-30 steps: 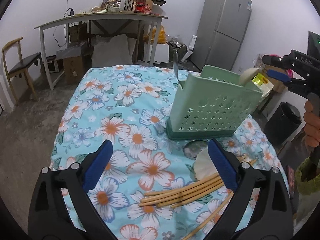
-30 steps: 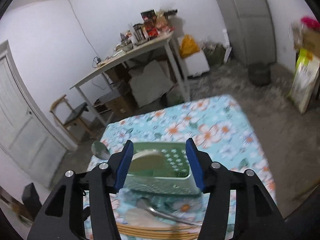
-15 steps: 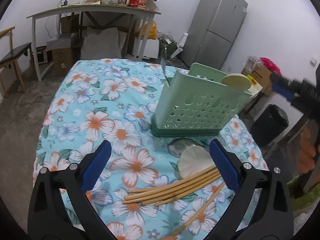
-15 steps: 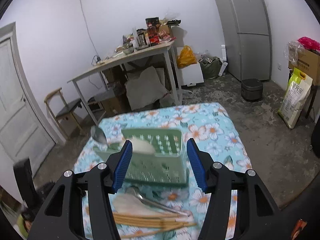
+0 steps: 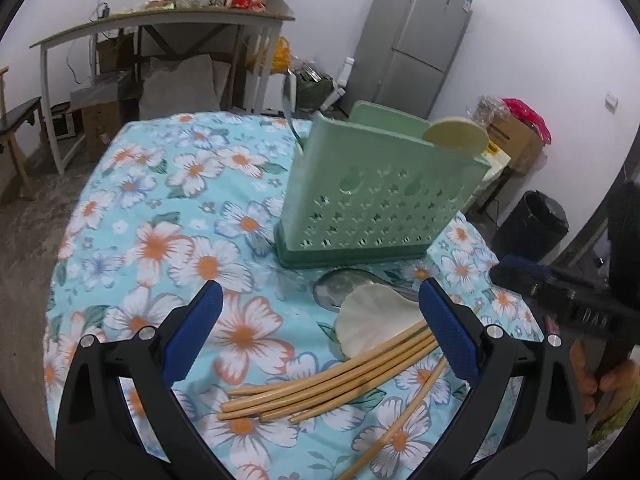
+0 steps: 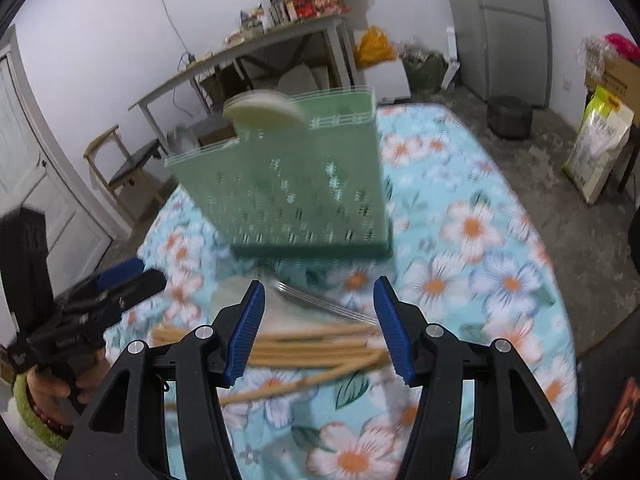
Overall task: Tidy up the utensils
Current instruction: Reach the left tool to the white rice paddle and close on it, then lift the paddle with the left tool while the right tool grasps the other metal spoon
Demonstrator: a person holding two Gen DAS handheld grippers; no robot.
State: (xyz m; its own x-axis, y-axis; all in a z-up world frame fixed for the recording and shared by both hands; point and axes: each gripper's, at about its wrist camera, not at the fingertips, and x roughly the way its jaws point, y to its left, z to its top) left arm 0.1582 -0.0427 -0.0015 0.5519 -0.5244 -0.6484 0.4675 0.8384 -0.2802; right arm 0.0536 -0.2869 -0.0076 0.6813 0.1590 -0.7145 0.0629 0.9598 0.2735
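My right gripper [image 6: 318, 328] is nearer: fingers apart, empty, right above the chopsticks [image 6: 280, 346], which lie crosswise to them on the worktop [image 6: 472, 264]. Left gripper [image 5: 320, 330] fingers also apart, empty, chopsticks toward its right finger.

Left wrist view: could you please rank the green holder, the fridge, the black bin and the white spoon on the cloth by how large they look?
1. Green holder
2. Fridge, far off, so it only looks smaller
3. White spoon and black bin: too alike to rank, and the spoon is nearer.

One holder [image 5: 372, 200], four spoons, several chopsticks [image 5: 328, 384].
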